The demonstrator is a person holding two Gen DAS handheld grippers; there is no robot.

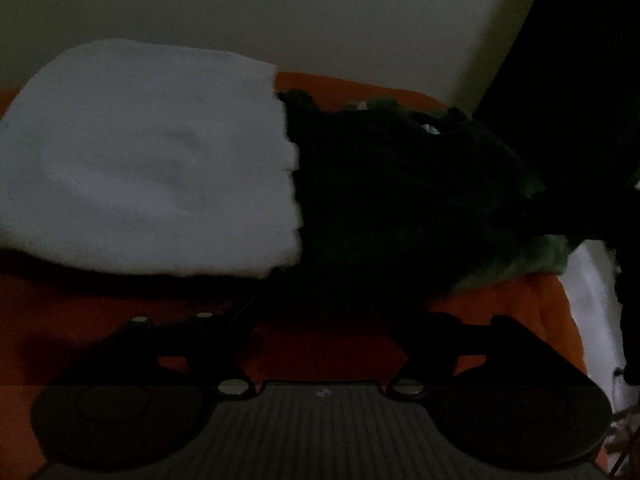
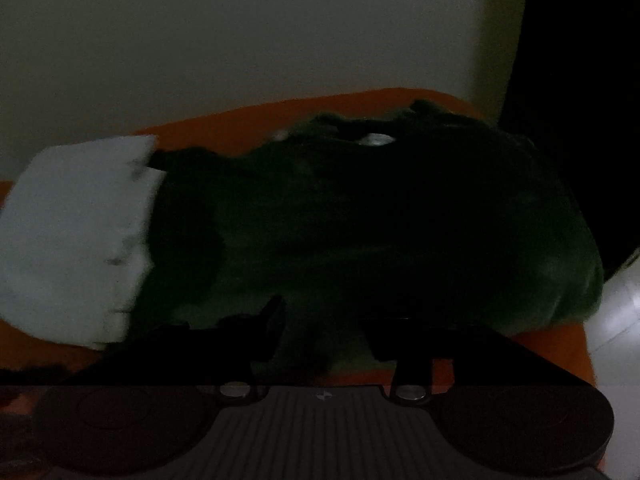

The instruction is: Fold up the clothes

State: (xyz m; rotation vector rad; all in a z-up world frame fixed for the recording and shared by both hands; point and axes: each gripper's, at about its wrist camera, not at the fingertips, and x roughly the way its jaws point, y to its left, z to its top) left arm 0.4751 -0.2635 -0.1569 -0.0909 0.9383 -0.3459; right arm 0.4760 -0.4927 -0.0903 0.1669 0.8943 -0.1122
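Observation:
The scene is very dark. A folded pale grey-white cloth (image 1: 148, 160) lies on an orange surface (image 1: 120, 312), with a dark green garment (image 1: 400, 200) heaped against its right side. My left gripper (image 1: 326, 320) sits low in front of both, jaws apart, nothing between them. In the right wrist view the dark green garment (image 2: 380, 220) fills the middle and the pale cloth (image 2: 76, 236) is at the left. My right gripper (image 2: 324, 320) is right at the garment's near edge, fingers apart; the dark hides whether cloth lies between them.
A pale wall (image 1: 280, 12) rises behind the orange surface. The surface's right edge drops to a white floor (image 2: 624, 312). Something white (image 1: 592, 300) lies beyond that edge in the left wrist view.

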